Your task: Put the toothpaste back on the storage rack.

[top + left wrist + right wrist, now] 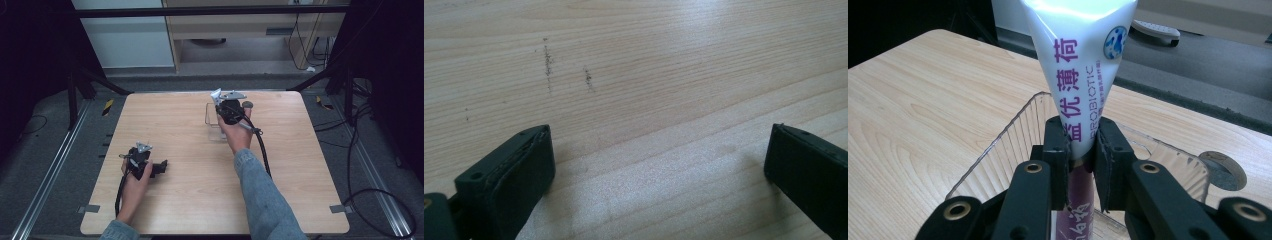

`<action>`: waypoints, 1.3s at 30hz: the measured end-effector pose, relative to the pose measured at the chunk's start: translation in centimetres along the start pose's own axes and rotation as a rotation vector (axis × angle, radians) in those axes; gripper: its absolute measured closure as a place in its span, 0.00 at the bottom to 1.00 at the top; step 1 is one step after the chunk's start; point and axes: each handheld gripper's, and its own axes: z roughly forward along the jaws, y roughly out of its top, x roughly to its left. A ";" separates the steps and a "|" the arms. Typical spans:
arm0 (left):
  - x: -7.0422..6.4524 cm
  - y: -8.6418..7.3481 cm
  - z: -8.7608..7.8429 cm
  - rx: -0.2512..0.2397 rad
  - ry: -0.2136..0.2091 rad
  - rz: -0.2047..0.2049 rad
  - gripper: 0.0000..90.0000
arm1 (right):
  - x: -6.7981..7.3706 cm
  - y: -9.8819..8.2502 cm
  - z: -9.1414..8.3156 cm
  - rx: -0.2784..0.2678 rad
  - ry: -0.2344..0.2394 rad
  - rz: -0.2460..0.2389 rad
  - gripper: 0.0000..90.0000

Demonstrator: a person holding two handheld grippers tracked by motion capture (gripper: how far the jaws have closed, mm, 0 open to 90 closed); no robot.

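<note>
A white toothpaste tube (1080, 65) with purple print and a purple lower end stands crimp-end up between my right gripper's (1082, 145) jaws, which are shut on it. Below it is a clear plastic box (998, 155). In the high view my right gripper (229, 111) hovers over that clear box (214, 122) at the table's far middle. My left gripper (161, 167) rests low at the near left, held by the left hand. In the left gripper view my left gripper (659, 165) stands open over bare wood, nothing between its black pads (526, 175).
The light wooden table (190, 170) has a round grommet hole (248, 104) just right of the box. A black cable (264, 152) trails from the right gripper. Dark floor, metal rails and frame legs surround the table.
</note>
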 end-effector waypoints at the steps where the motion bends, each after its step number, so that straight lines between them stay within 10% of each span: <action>1: 0.0 0.0 0.0 0.000 0.000 0.000 0.00 | 0.1 0.0 0.1 0.001 0.000 0.002 0.86; 39: 0.0 0.0 0.0 0.002 0.000 0.003 0.00 | 1.7 1.2 2.2 0.064 0.003 -0.055 0.85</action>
